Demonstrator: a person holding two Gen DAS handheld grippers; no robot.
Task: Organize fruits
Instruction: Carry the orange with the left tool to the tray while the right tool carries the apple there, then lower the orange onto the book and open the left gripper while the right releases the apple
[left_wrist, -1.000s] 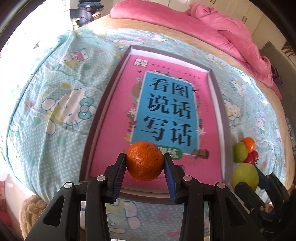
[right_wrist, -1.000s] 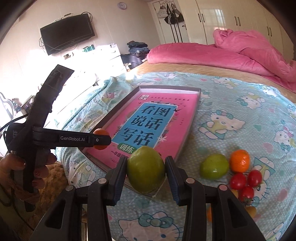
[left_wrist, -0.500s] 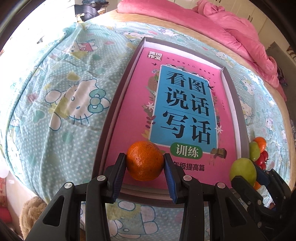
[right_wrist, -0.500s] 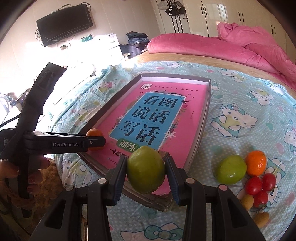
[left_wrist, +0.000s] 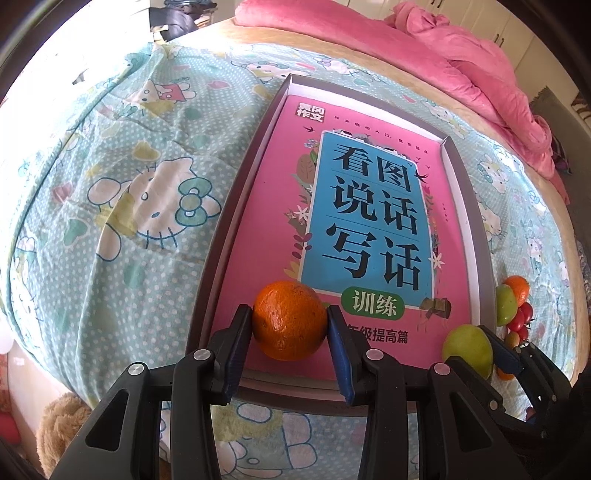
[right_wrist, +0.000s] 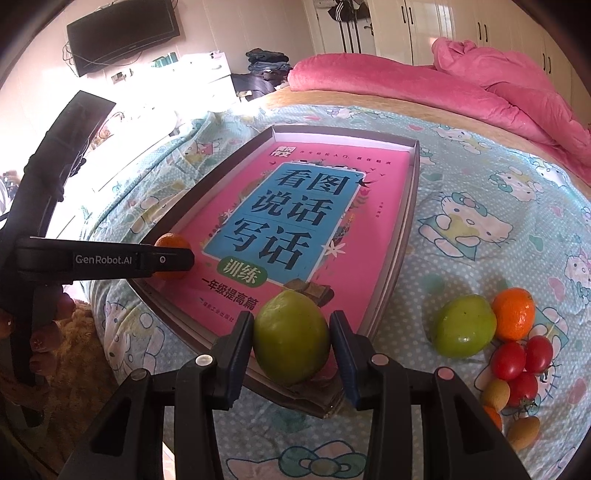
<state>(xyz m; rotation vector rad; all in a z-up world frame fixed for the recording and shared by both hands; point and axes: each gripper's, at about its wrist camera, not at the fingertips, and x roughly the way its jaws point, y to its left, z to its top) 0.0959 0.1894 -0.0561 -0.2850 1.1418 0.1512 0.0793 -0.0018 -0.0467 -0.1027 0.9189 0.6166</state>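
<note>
1. Your left gripper (left_wrist: 290, 323) is clamped on a round orange tangerine (left_wrist: 289, 320) over the near left corner of the shallow grey tray (left_wrist: 236, 206).
2. Your right gripper (right_wrist: 291, 345) is pinched on a smooth green fruit (right_wrist: 291, 336) above the tray's near right edge.
3. Right of the tray, a loose fruit pile (right_wrist: 495, 343) lies on the bedsheet (left_wrist: 110, 177).

A wall-mounted television (right_wrist: 123, 35) hangs at the upper left of the right wrist view, with white wardrobe doors (right_wrist: 424, 29) along the top. A rumpled pink quilt (right_wrist: 480, 88) fills the upper right. A teal cartoon-cat bedsheet (left_wrist: 129, 192) spreads across the middle. A brown plush toy (left_wrist: 59, 428) sits at lower left.
</note>
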